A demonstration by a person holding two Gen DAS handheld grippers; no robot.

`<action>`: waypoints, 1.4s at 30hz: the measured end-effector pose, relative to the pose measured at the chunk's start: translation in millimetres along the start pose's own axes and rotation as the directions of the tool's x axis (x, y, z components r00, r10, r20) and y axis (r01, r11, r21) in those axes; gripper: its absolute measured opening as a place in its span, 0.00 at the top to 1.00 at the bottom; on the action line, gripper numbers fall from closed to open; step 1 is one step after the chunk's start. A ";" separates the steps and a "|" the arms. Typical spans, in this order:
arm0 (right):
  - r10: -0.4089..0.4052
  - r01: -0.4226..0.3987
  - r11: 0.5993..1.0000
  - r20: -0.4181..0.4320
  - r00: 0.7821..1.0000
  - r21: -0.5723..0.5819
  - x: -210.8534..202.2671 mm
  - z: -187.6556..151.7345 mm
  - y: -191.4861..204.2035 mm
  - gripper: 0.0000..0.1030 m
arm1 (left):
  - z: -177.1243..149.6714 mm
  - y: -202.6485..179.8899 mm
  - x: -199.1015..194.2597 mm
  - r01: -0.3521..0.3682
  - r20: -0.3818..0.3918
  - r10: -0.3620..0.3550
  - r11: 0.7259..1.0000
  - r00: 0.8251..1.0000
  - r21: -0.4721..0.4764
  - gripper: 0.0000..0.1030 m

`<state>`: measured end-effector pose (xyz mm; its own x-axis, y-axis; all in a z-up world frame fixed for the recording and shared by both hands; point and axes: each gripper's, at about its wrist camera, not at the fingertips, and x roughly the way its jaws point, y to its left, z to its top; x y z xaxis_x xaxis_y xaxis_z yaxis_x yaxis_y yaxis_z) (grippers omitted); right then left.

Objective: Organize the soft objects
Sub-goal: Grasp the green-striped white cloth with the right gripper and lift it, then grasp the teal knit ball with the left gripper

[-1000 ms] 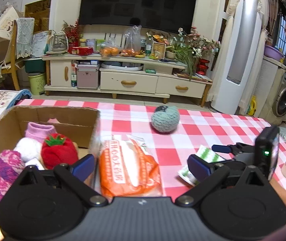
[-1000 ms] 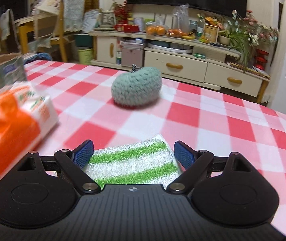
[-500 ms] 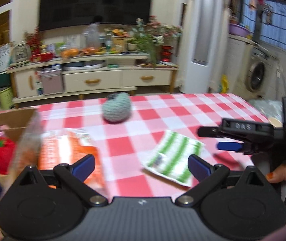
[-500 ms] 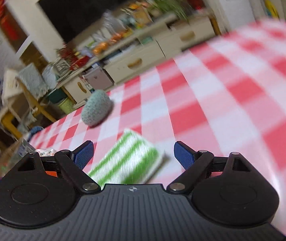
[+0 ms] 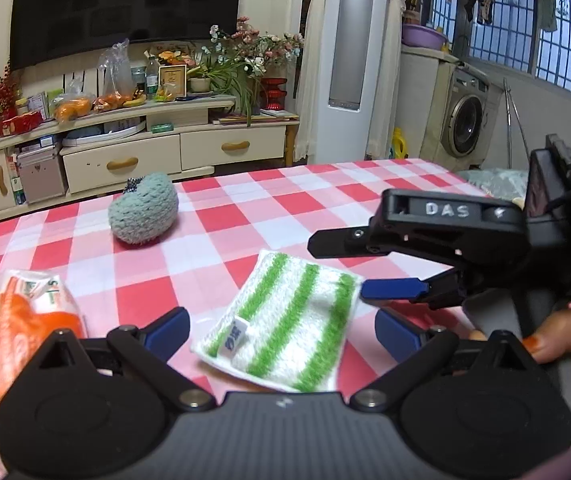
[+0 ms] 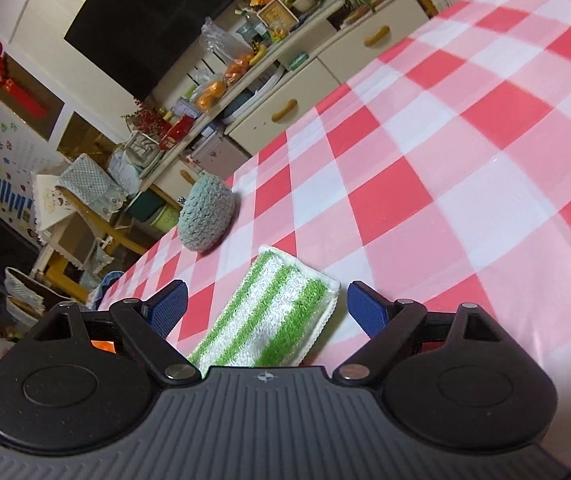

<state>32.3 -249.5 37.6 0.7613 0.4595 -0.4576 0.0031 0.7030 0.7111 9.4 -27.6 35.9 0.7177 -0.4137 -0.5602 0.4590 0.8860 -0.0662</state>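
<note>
Checked red-and-white tablecloth (image 5: pixel 285 208) over table, living room behind. Green-striped sponge cloth (image 5: pixel 285 320) lies flat near my edge of table, between fingers of my left gripper (image 5: pixel 281 330), spread wide. My right gripper (image 6: pixel 263 304) also wide, tilted, straddling same cloth's short end. Judge it light, squashy, fluffy pile with stitched white hem; best pinched across narrow width, mid-body. Knitted grey-green pouch (image 5: pixel 143 214) sits toward far edge, rounded, soft. Orange plastic pack (image 5: pixel 17 320) at left edge, crinkly, likely slippery.
</note>
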 end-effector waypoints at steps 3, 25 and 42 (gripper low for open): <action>0.031 -0.030 0.999 -0.026 0.999 0.014 0.9 -1.8 -0.1 0.00 | -2.1 8.7 12.7 0.017 -0.034 -0.019 0.999 0.999 -0.043 0.04; 0.189 -0.194 0.981 -0.156 0.969 -0.014 15.3 -10.4 26.5 0.51 | -16.5 -4.6 23.5 0.156 -0.095 -0.162 0.985 0.982 -0.069 0.04; -0.047 0.045 0.980 -0.007 0.999 -0.192 -15.6 10.1 22.8 0.74 | 17.2 15.3 7.3 -0.108 0.008 0.110 0.986 0.994 -0.130 0.04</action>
<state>27.0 -246.2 66.4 0.7556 0.4295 -0.4946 -0.0874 0.8144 0.5737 30.6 -20.7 45.0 0.7680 -0.3158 -0.5571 0.3072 0.9450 -0.1122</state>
